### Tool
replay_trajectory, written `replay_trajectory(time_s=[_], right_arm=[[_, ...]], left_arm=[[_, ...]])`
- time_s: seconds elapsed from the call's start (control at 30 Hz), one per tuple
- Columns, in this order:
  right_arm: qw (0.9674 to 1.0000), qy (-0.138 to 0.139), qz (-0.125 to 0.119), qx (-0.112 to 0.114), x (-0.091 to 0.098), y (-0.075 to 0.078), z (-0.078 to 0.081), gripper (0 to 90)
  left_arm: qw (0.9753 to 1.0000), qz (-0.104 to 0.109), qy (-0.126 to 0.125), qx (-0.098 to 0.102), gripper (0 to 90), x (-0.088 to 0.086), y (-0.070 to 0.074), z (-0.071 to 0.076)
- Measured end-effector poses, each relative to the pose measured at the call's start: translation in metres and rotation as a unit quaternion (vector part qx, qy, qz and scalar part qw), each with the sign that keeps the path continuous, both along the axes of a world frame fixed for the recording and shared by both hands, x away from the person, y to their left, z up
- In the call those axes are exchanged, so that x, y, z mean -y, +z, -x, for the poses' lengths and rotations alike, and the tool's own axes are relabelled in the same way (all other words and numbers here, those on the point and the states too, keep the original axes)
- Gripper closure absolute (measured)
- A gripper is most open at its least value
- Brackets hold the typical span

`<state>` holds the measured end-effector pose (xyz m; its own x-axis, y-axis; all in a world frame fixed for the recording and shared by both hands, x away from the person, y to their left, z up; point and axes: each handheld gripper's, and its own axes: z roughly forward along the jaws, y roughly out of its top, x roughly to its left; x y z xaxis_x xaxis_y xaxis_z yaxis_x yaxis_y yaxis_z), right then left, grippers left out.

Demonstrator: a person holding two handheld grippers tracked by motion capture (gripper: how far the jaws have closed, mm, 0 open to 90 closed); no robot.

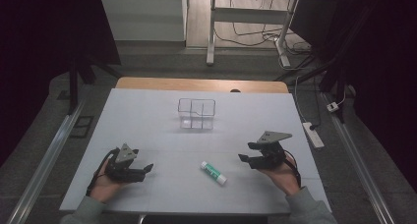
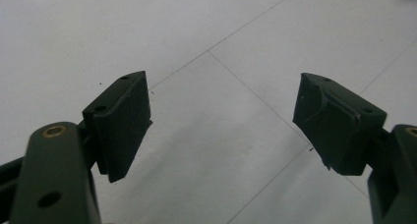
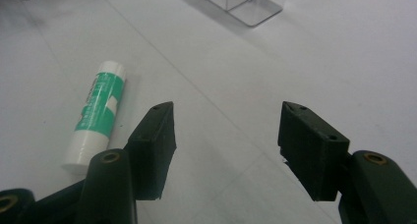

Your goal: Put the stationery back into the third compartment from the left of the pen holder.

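Landmark is the white-and-green glue stick (image 1: 213, 172), a short plastic cylinder lying flat on the pale grey bench (image 1: 147, 116), near the front edge and roughly midway between my two hands.

My right tongs (image 1: 249, 153) sit just to the stick's right and slightly beyond it, jaws spread with nothing between them. In the right gripper view the glue stick (image 3: 96, 117) lies off the left jaw's outer side, close but not touching, so it is outside the gap, not in it. The right tongs (image 3: 226, 135) are aimed past it at bare bench.

The stick's long axis runs diagonally, one end toward the far left, the other toward the near right. Seen from the right tongs it runs roughly along the jaws, which I judge suits closing across its width once the gap is shifted sideways over it.

My left tongs (image 1: 143, 170) are farther from the stick, well to its left, jaws also spread and empty. The left gripper view shows them (image 2: 221, 116) over plain bench. The right hand is clearly the nearer one, so I expect the pick to be its job.

Beyond the stick, toward the back middle of the bench, stands a clear plastic organiser box (image 1: 196, 114) with divided compartments. All the compartments I can make out look empty, and the box is well apart from the stick.
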<state>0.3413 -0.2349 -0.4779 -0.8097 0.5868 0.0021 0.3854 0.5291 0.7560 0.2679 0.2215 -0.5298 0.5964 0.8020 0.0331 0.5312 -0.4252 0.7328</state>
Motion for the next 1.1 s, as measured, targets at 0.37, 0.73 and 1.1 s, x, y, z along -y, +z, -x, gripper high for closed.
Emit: replay_trajectory(time_s=[0.37,0.73,1.1], right_arm=[[0.9983,0.030,0.047,-0.014,-0.023,-0.009,0.008,39.0],[0.9950,0.071,0.062,-0.031,-0.047,-0.009,0.020,38.7],[0.9905,0.091,0.089,-0.052,-0.072,-0.009,0.028,35.7]], left_arm=[[1.0000,0.000,-0.001,0.001,21.7,0.000,0.000,0.001],[1.0000,-0.004,-0.005,0.000,21.8,0.001,0.000,0.001],[1.0000,-0.006,-0.007,0.000,21.9,0.001,0.000,0.001]])
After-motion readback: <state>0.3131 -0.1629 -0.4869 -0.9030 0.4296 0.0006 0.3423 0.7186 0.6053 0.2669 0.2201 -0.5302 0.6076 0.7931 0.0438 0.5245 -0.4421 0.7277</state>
